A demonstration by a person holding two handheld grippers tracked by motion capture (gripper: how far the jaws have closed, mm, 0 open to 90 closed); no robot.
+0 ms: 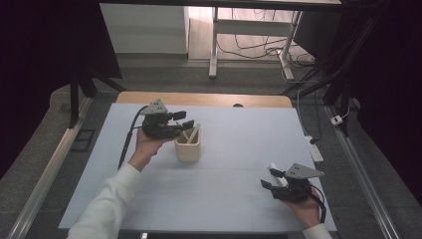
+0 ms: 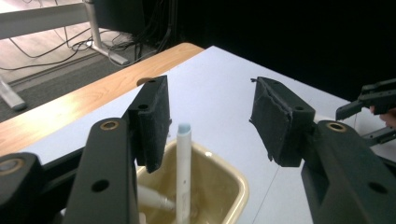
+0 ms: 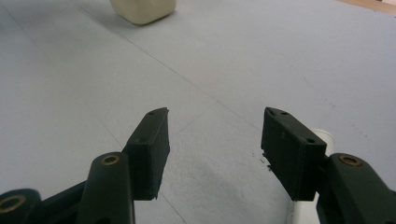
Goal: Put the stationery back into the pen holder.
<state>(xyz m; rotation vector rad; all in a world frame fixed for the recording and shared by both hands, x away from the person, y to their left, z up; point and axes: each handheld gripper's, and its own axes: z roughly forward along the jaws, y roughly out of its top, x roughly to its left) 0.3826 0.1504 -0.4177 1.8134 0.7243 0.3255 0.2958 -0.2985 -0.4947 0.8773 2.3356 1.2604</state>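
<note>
Your left gripper (image 1: 185, 120) sits right over the cream cup (image 1: 188, 150) near the middle of the counter (image 1: 239, 164), fingers (image 2: 152, 122) spread w/ nothing pinched between them. In the left gripper view a white pen (image 2: 183, 172) stands upright in the cup just beside the left finger, not touched, prob. because it's just been dropped in and you're clear of it. A second white pen (image 2: 152, 199) leans low across the cup's inside; the high view also shows two sticks poking out of the rim. So that's 2 pens in the cup, 1 cup. Your right gripper (image 1: 271, 179) rests low on the near right of the counter, well apart from the cup, fingers (image 3: 152, 149) spread and holding nothing. A third white pen (image 1: 274, 172) lies flat on the counter just beside it; the right gripper view shows its end (image 3: 322, 138) peeking from behind the right finger, outside the gap, not between the fingers. Looks like that hand is parked there to take this one next; you'd need to shift so the pen sits in the gap. Total: 3 pens, 1 cup, 2 grippers.
</note>
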